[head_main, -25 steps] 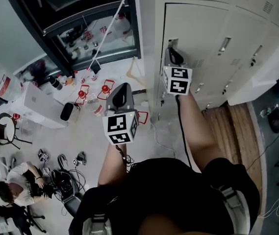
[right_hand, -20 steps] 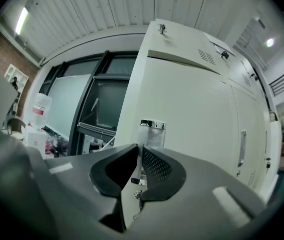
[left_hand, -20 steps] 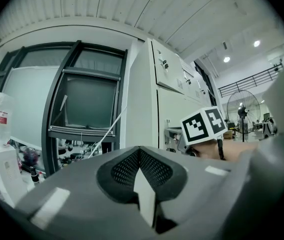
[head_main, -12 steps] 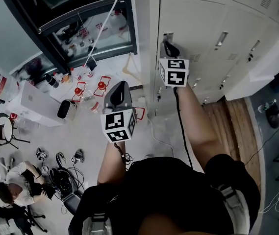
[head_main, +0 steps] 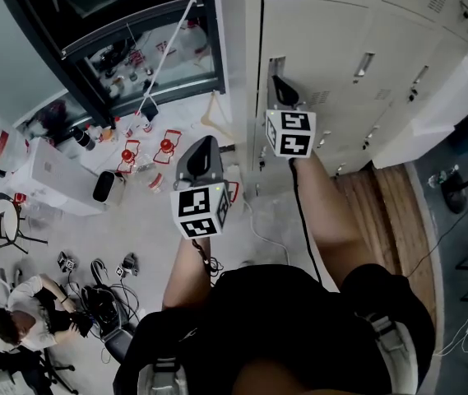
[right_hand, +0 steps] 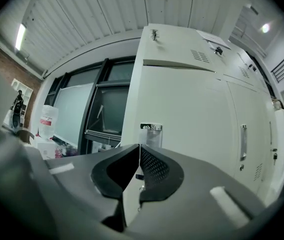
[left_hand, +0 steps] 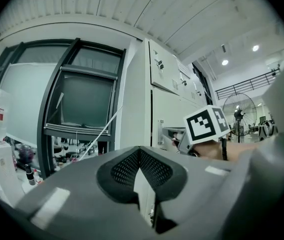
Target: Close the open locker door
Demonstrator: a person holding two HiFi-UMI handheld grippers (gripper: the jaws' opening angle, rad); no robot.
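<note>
The pale locker door (head_main: 324, 48) is in the upper right of the head view, with its face about level with the neighbouring doors (head_main: 398, 64). A metal latch plate (head_main: 275, 62) sits at its left edge. My right gripper (head_main: 278, 82) is held level right at that latch. Its jaws have just been closing; the tips now meet, with nothing between them. In the right gripper view the right gripper (right_hand: 139, 147) points at the latch plate (right_hand: 150, 132). My left gripper (head_main: 204, 144) hangs shut and empty to the left, away from the lockers. In the left gripper view the left gripper (left_hand: 140, 150) faces the locker's side.
A dark-framed window (head_main: 135, 39) stands left of the lockers. Red items (head_main: 143, 153), bottles and a white box (head_main: 53, 171) lie on the floor below it. A seated person (head_main: 28, 319) and cables are at lower left. A wooden strip (head_main: 382, 208) runs along the lockers.
Both grippers stay about where they were, the right one still at the latch. Only the head view has drifted slightly.
</note>
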